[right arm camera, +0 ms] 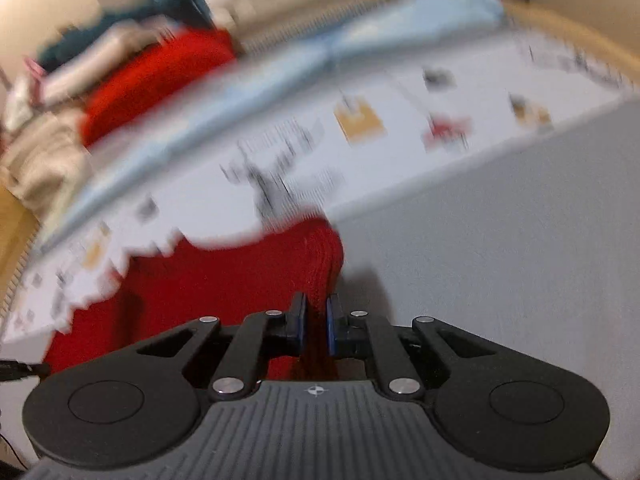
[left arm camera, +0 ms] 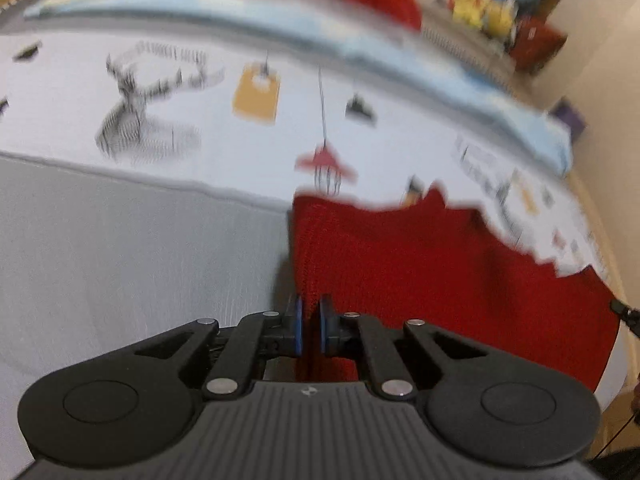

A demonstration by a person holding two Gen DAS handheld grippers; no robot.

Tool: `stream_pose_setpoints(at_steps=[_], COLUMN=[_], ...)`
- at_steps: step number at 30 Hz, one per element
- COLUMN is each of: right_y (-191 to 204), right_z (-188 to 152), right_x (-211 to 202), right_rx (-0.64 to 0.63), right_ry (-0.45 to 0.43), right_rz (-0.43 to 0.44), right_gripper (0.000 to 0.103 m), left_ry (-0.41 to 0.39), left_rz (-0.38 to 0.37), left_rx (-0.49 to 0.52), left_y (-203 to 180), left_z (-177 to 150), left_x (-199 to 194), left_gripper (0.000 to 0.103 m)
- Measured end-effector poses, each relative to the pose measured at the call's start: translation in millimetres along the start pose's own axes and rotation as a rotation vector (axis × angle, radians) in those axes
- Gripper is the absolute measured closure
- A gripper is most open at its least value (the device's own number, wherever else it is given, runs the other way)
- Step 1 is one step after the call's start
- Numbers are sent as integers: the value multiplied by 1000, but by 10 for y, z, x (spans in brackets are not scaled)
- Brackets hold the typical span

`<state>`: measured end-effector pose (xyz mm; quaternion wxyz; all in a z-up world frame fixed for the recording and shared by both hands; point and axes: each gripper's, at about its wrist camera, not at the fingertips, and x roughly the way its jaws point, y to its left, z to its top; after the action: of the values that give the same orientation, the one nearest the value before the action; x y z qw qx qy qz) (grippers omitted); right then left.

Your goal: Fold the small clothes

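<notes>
A red knitted garment (left arm camera: 420, 264) hangs between my two grippers above the bed. My left gripper (left arm camera: 310, 326) is shut on its left edge, with red cloth between the blue pads. The same red garment (right arm camera: 224, 280) shows in the right wrist view, where my right gripper (right arm camera: 316, 326) is shut on its right edge. The garment's far edge looks jagged against the bedspread. Both views are blurred by motion.
A white bedspread with printed drawings (left arm camera: 256, 100) covers the bed, with a plain grey sheet (left arm camera: 120, 260) nearer me and a light blue band (left arm camera: 280, 28) at the far side. Another red cloth (right arm camera: 160, 76) lies on a pile beyond the bed. A beige wall (left arm camera: 600, 80) stands at right.
</notes>
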<state>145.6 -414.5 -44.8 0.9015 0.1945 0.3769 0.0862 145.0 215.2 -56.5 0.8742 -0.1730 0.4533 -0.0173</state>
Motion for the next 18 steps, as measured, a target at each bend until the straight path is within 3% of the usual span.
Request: stream_pose_setpoints(at_steps=[6, 8, 9, 10, 13, 16, 18], right_y=[259, 308, 324, 346, 308, 186, 111], right_z=[197, 258, 276, 305, 325, 229, 122], right_x=[-246, -214, -180, -86, 273, 511, 567], right_rx=[-102, -94, -87, -74, -9, 52, 67], right_ry=[-241, -296, -305, -289, -128, 55, 154], right_rz=[0, -18, -27, -42, -106, -131, -154], right_gripper=[94, 94, 93, 91, 87, 74, 70], left_ry=[-238, -260, -240, -200, -34, 183, 285], left_rz=[60, 60, 53, 45, 58, 47, 61], left_rx=[-27, -28, -24, -22, -36, -62, -50], left_y=[-12, -60, -86, -94, -65, 62, 155], left_z=[164, 220, 252, 260, 199, 41, -101], left_x=[-245, -201, -154, -83, 119, 302, 356], left_gripper=[96, 95, 92, 81, 62, 59, 59])
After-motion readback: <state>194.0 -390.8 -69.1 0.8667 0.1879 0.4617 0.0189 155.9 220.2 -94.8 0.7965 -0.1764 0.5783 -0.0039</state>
